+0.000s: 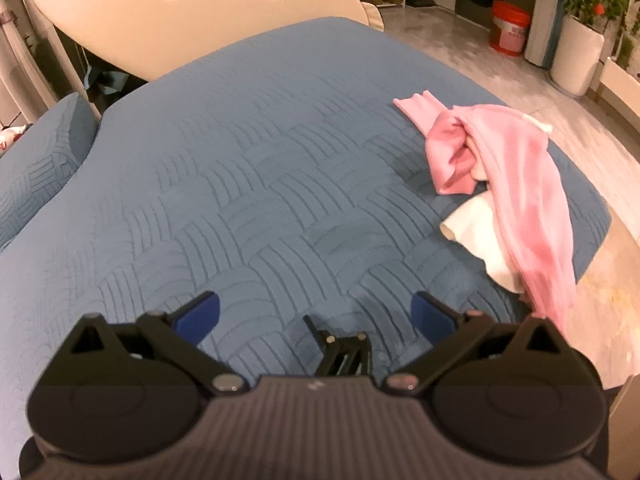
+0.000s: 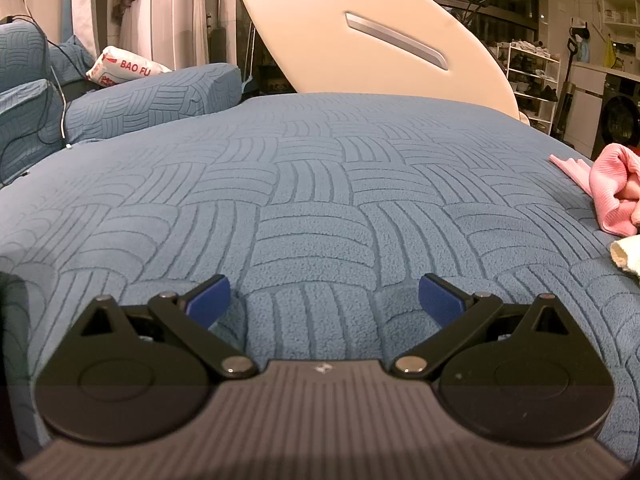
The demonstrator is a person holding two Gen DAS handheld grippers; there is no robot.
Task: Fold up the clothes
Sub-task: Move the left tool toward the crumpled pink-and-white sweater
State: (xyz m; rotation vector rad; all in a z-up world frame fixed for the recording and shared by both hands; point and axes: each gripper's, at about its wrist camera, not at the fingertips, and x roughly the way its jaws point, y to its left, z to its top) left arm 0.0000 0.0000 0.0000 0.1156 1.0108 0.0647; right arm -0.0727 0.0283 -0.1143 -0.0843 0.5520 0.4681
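Two grippers, one garment, one cushion surface. Left gripper (image 1: 316,312): blue pads spread wide, nothing btwn them, over the blue cover (image 1: 240,180). Right gripper (image 2: 324,300): pads likewise apart, released, low over the same cover (image 2: 320,200). Cover: fleece-like fabric w/ embossed basket-weave blocks of curved ribs. Pink garment (image 1: 516,168) lies crumpled at the cover's right edge, well apart from both grippers; soft ribbed knit, one flat end pointing away, white lining (image 1: 480,236) showing beneath, part draping over the edge. In right wrist view only its pink folds (image 2: 608,188) show at frame's right. Behind: one cream oval panel (image 1: 192,12) w/ one metallic slot; one orange bucket (image 1: 510,28) on the tiled floor.
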